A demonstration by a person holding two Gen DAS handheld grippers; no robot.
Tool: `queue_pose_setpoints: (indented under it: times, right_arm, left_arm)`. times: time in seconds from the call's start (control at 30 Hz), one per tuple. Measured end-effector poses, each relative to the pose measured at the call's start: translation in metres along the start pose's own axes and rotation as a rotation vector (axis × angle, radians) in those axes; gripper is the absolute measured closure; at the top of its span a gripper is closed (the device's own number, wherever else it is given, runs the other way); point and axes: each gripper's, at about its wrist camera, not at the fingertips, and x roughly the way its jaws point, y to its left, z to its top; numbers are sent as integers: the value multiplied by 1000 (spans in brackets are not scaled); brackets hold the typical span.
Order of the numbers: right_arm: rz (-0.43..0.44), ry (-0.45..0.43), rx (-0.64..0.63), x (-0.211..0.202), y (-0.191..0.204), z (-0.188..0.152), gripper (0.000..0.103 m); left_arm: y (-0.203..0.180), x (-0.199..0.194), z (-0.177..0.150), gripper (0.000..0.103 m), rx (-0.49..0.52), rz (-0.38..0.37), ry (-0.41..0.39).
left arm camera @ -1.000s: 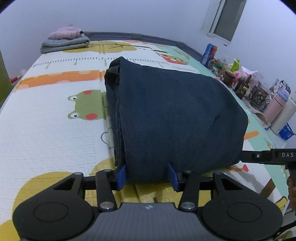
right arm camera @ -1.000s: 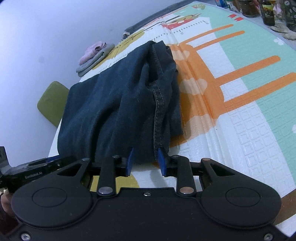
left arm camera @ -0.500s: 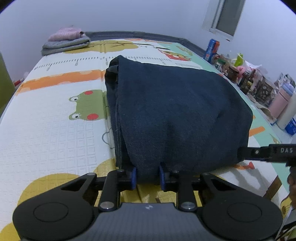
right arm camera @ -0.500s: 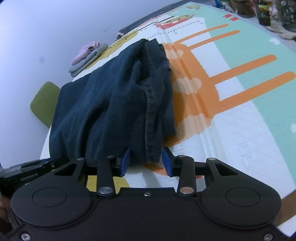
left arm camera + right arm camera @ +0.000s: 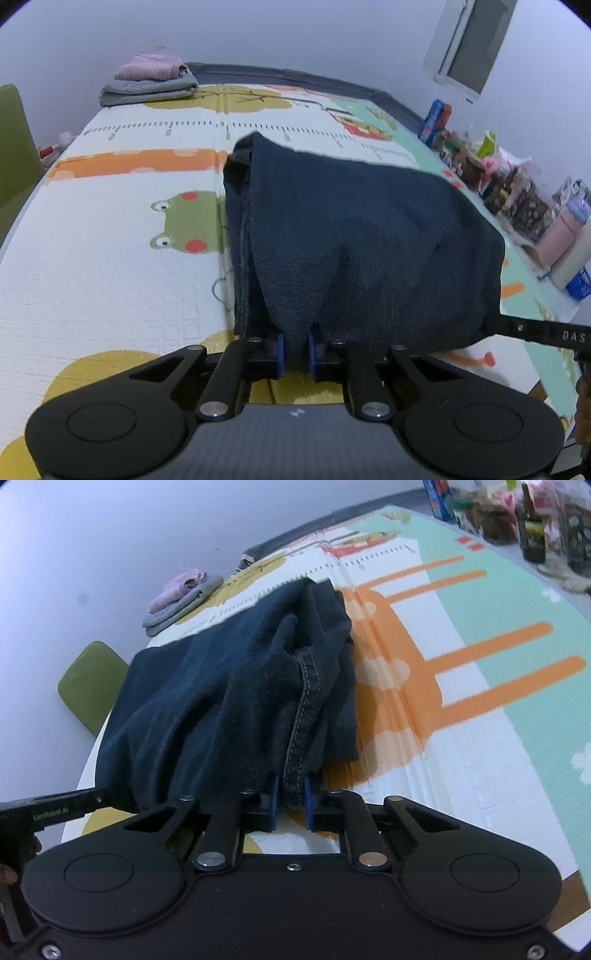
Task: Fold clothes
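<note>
The left gripper [image 5: 295, 350] is pinched nearly closed on the near edge of the dark denim garment [image 5: 362, 236], cloth bunched between its blue pads. The right gripper [image 5: 290, 805] is likewise clamped on the stitched hem at the garment's other near corner. The garment lies in several layers on the play mat [image 5: 110, 266], mid-mat, its near edge raised off the surface and its far end resting at 12 o'clock.

The risk I see: each hold is on a thick wad of layers, so an inner layer could slip free when the edge is carried over, leaving the fold lopsided. If one side is pulled harder, the stacked edges at 9 o'clock would probably skew apart.

Count: one denim garment in hand; two folded pieces, pink on grey [image 5: 147, 83], stacked at 11 o'clock at the mat's far corner; two grippers; one green cushion [image 5: 92, 686]. The bottles and jars [image 5: 509, 188] along 2 o'clock are too blurred to count.
</note>
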Motion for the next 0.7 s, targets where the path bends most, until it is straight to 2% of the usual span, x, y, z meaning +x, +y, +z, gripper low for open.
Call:
queue_pose_setpoints:
  times: [0.23, 0.4, 0.47, 0.5, 0.6, 0.7]
  right_arm:
    - [-16, -11, -69, -19, 15, 18, 94]
    - [-67, 21, -67, -15, 12, 24, 94]
    - [-87, 44, -28, -10, 6, 22, 95]
    - [-96, 56, -7, -7, 3, 21, 95]
    - [-141, 74, 23, 3, -3, 17, 95]
    - [-128, 78, 31, 10, -10, 15, 95]
  left_arm:
    - [-1, -15, 14, 91, -34, -20, -42]
    - [5, -4, 12, 91, -78, -19, 0]
    - [11, 1, 11, 94, -95, -14, 21]
    - [14, 4, 11, 100, -103, -12, 32]
    - [23, 11, 9, 101, -129, -4, 64]
    - [24, 16, 9, 101, -117, 10, 81]
